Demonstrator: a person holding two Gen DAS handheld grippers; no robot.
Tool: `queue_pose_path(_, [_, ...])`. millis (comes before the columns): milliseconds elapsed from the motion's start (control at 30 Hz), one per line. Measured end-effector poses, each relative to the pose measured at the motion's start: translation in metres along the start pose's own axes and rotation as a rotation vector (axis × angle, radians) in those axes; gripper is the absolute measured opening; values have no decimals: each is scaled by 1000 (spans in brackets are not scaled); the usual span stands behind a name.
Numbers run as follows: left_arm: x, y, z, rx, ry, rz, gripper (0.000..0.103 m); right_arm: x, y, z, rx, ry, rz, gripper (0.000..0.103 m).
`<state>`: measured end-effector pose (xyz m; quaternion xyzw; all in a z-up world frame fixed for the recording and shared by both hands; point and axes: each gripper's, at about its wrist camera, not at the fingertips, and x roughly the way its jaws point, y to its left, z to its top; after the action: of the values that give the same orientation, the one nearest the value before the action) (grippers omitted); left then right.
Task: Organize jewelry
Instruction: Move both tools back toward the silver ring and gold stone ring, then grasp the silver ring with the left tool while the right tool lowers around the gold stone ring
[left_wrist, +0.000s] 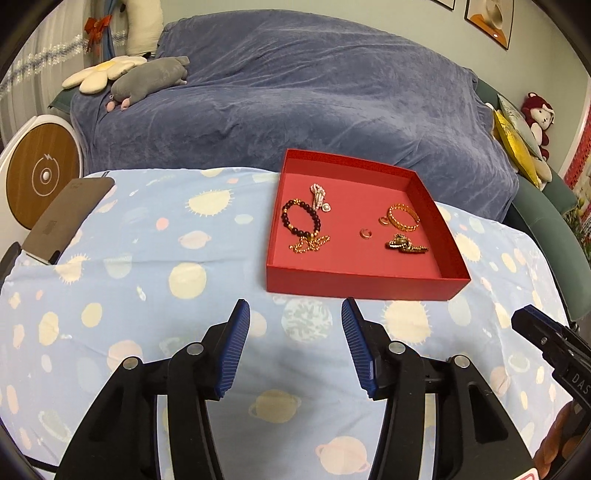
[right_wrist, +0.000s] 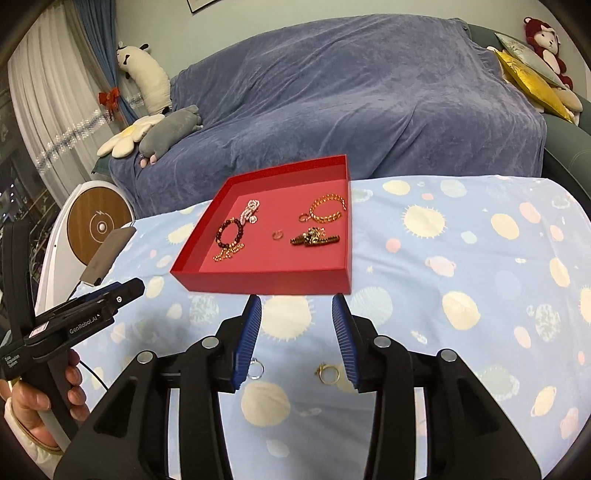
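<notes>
A shallow red tray (left_wrist: 365, 286) sits on the planet-print cloth, just beyond both grippers. It holds a dark bead bracelet (left_wrist: 301, 218), a pearl piece (left_wrist: 318, 195), a gold chain (left_wrist: 309, 243), a small ring (left_wrist: 366, 233), a gold bangle (left_wrist: 403, 218) and a dark gold piece (left_wrist: 404, 245). My left gripper (left_wrist: 295, 302) is open over bare cloth, short of the tray's front wall. My right gripper (right_wrist: 296, 300) is open too, its tips near the tray (right_wrist: 266, 282). A silver ring (right_wrist: 256, 369) and a gold ring (right_wrist: 328, 373) lie loose on the cloth between its fingers, untouched.
A flat grey device (left_wrist: 66, 218) lies at the table's left edge. A round white unit with a wooden face (left_wrist: 40, 177) stands beside it. Behind the table is a sofa under a blue throw (left_wrist: 295, 92) with plush toys. A hand (right_wrist: 37, 406) holds the left gripper's handle.
</notes>
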<state>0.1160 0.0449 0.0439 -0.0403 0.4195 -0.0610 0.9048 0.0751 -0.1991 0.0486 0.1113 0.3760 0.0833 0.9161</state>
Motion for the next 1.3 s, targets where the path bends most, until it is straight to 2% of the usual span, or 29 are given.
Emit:
queue_pose_path(100, [3,-2,-11,3,14,-2,50,1,-1,-13,-5,11,-7,44])
queue_pose_path(300, [14,-6,-27,36,33,18,58,16,-10,-30,-3,67,-33,44])
queue_pose_path(500, [20,-6,-38,30,76,-26,59,22,-15,-45,3,109,-42,44])
queue_pose_path(800, [26,-18,-59,83,111,-29,62,30,-13,-56,-55,131,-74,46])
queue_pose_path(1300, [26,-32,-60,94,128,-61,63,62,-5,-59,-100,148,-113,46])
